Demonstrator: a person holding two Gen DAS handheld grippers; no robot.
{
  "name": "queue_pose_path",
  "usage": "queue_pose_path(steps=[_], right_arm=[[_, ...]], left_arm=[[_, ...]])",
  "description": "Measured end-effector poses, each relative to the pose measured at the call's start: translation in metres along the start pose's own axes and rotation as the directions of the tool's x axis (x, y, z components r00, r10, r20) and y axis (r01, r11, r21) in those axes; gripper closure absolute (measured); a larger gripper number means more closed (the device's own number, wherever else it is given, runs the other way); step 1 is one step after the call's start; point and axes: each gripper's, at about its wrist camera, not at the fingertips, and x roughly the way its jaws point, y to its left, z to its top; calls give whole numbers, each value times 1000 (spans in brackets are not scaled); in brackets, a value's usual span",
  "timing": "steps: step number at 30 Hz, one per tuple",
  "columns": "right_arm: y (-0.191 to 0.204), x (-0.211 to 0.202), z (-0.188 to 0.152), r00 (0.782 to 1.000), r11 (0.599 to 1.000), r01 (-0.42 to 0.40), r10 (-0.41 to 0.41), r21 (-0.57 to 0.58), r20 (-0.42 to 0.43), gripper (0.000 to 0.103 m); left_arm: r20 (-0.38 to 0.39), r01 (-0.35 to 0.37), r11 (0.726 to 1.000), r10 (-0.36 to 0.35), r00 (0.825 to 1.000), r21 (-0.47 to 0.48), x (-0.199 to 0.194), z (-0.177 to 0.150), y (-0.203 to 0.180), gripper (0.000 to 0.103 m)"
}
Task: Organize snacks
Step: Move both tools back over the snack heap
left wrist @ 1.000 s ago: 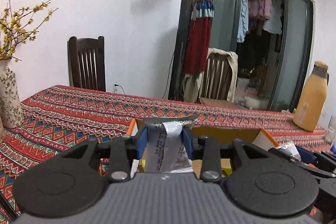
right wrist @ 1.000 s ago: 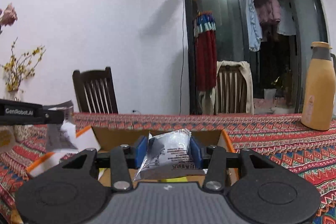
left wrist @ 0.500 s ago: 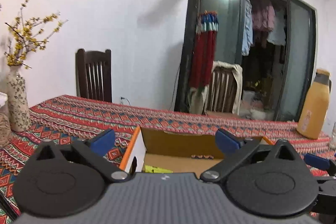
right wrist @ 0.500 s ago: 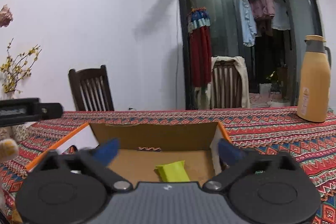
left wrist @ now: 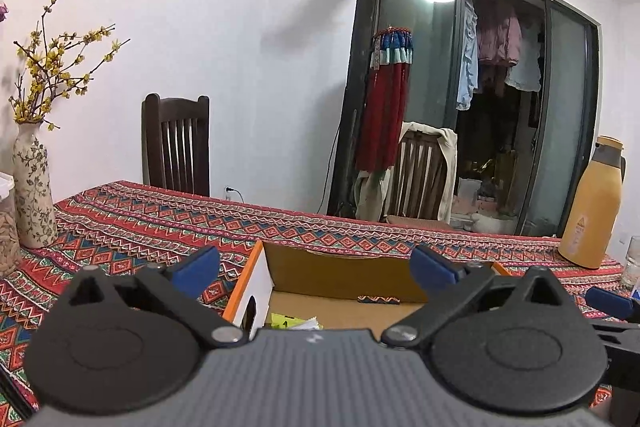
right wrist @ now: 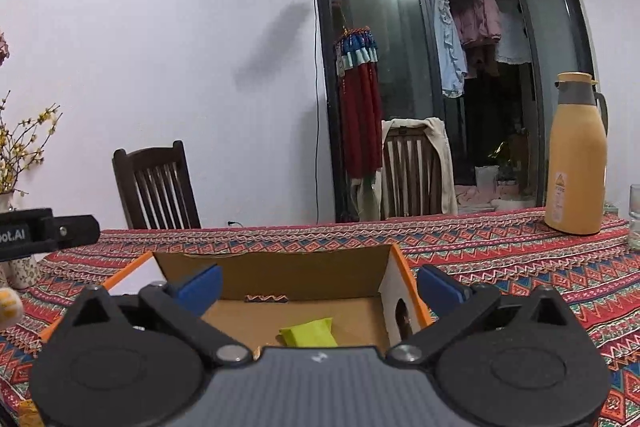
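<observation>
Both grippers hover over the open cardboard box (right wrist: 280,277), which sits on the counter (right wrist: 520,267) with its patterned cloth. The left gripper (left wrist: 314,269) has its fingers spread wide with nothing between them, and so does the right gripper (right wrist: 318,285). Inside the box a yellow-green snack packet (right wrist: 310,333) lies on the floor near the front wall; a corner of white wrapper (left wrist: 306,324) shows beside it in the left view, but the gripper bodies hide the rest of the contents, so I cannot tell how many snacks are in there.

The main risk I see is the box's thin side walls: each gripper's outer finger hangs close to a wall, and a careless pull back could catch the rim and drag or tip the light box. The two grippers are also close together and could knock each other. A tall orange thermos (right wrist: 576,155) and a glass (right wrist: 634,215) stand far right of the box, exposed to a wide swing
</observation>
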Motion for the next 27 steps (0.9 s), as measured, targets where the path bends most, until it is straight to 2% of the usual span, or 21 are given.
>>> queue_pose_path(steps=[5, 13, 20, 27], right_arm=[[-2, -8, 9, 1000, 1000, 13, -13, -2, 23, 0], [-3, -56, 34, 995, 1000, -6, 8, -18, 97, 0], [-3, -95, 15, 995, 999, -31, 34, -28, 97, 0], [-8, -124, -18, 999, 999, -27, 27, -25, 26, 0]], left_arm=[[1, 3, 1000, -3, 1000, -5, -9, 11, 0, 0], [66, 41, 999, -42, 997, 18, -49, 30, 1, 0], [54, 70, 996, -73, 996, 49, -80, 11, 8, 0], [-12, 41, 995, -40, 999, 90, -91, -21, 20, 0]])
